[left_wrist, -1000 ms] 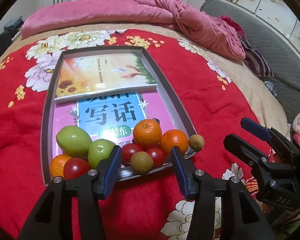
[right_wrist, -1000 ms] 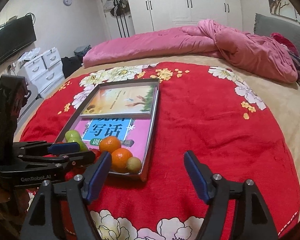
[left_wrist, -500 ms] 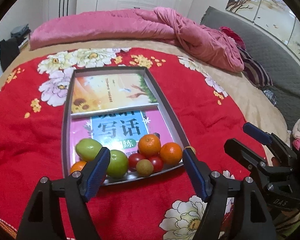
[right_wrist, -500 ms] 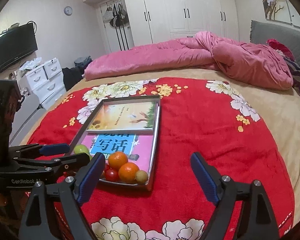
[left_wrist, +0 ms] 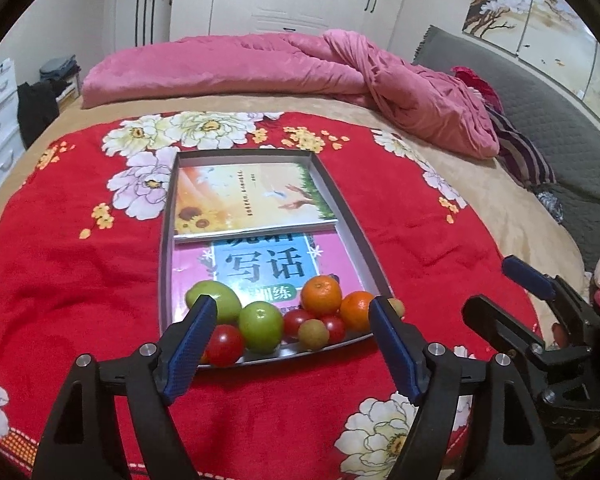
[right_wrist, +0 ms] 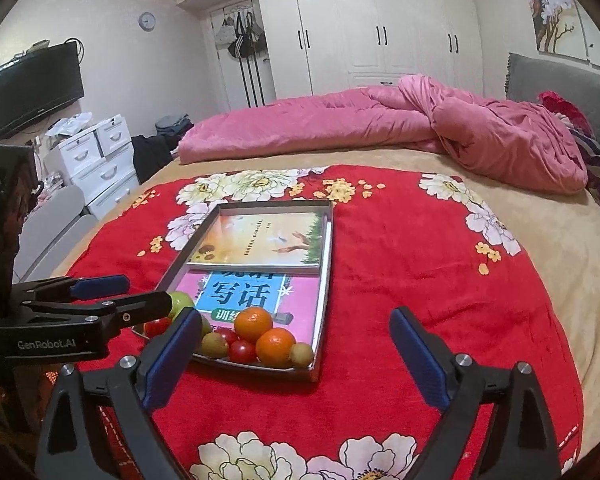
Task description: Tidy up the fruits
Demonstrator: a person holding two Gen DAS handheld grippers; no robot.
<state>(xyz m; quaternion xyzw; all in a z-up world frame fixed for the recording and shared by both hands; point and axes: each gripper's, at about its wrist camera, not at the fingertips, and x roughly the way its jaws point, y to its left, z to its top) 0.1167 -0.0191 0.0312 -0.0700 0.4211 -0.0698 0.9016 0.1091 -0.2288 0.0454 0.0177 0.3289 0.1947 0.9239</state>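
Two tongs hang wide open and empty over the red flowered blanket (left_wrist: 80, 264). Ahead of the left gripper (left_wrist: 288, 322), the fruit crowds the near end of the shallow grey metal tray (left_wrist: 350, 216): an oval green fruit (left_wrist: 216, 300) off its left finger, then a red tomato (left_wrist: 225, 345), a round green fruit (left_wrist: 261, 323), a small tan longan (left_wrist: 313, 333) and two oranges (left_wrist: 322, 295) toward its right finger. The right gripper (right_wrist: 296, 354) hovers beside. Gathered fruit fits either a finished sort or a pile awaiting sorting, so I judge no move.
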